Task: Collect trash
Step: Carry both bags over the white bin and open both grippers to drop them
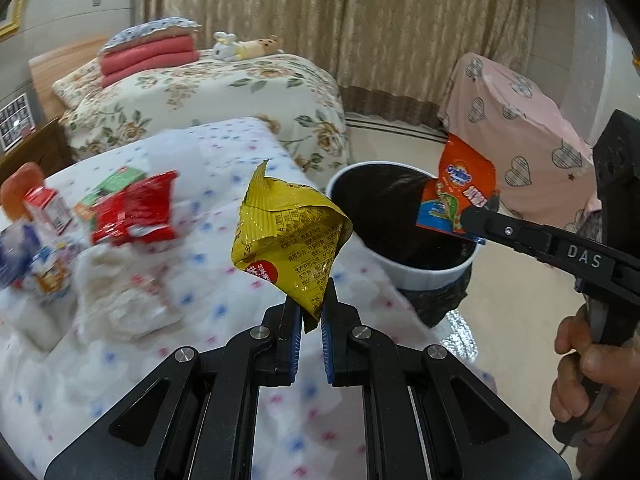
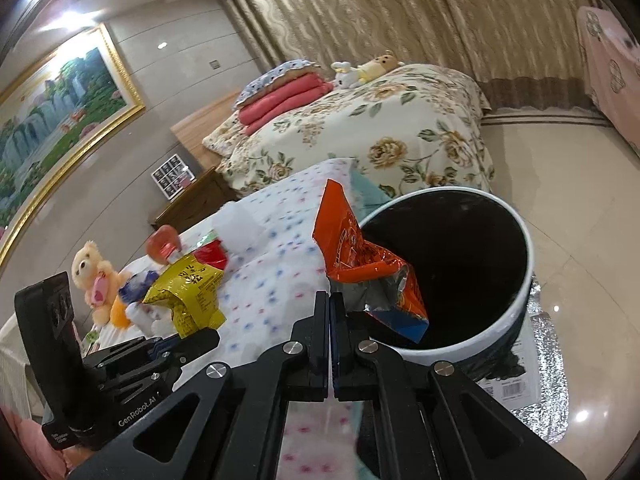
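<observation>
My left gripper (image 1: pixel 311 312) is shut on a crumpled yellow snack wrapper (image 1: pixel 288 236) and holds it above the dotted tablecloth (image 1: pixel 224 184), left of the bin. My right gripper (image 2: pixel 330 304) is shut on an orange snack wrapper (image 2: pixel 360 256) and holds it over the near rim of the white bin (image 2: pixel 524 280) with its black liner. In the left wrist view the orange wrapper (image 1: pixel 460 188) hangs over the bin (image 1: pixel 424 276). In the right wrist view the yellow wrapper (image 2: pixel 188 292) and the left gripper (image 2: pixel 192 338) show at the left.
More trash lies on the table at the left: a red wrapper (image 1: pixel 136 212), a green carton (image 1: pixel 112 184), small boxes (image 1: pixel 44 208) and white tissue (image 1: pixel 120 296). A floral bed (image 1: pixel 208 92) stands behind. A pink covered object (image 1: pixel 516 136) stands behind the bin.
</observation>
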{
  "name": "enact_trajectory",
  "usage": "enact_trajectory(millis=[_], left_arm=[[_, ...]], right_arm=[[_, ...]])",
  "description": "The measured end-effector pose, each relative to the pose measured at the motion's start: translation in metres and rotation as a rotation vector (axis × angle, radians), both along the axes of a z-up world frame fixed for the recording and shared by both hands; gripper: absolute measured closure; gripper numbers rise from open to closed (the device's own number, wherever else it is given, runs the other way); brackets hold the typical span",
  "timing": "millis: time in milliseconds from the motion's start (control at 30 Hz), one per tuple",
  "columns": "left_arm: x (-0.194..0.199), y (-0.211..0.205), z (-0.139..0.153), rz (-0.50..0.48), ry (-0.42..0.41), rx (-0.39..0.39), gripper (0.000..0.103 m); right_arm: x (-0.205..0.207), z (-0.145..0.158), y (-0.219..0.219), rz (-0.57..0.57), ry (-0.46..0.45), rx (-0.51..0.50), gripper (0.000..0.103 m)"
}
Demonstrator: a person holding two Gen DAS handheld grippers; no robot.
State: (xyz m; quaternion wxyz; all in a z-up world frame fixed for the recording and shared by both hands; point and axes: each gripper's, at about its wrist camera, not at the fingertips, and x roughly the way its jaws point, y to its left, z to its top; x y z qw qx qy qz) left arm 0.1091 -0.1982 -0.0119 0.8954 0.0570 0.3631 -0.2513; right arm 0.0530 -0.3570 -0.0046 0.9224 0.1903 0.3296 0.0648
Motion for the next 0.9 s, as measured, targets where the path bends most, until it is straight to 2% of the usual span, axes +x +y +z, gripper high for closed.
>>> enact_trajectory(millis=[467,900], left_arm=[[0.029,-0.061,-0.002,-0.083,0.026,0.032,0.095],[0.049,-0.084,-0.007,-0.110,0.065,0.039,0.095]], right_arm=[[0.023,-0.013,-0.044,-0.038,0.056,0.060,0.103],[0.041,-0.022,-0.066,-0.047,0.095,0.095,0.103]])
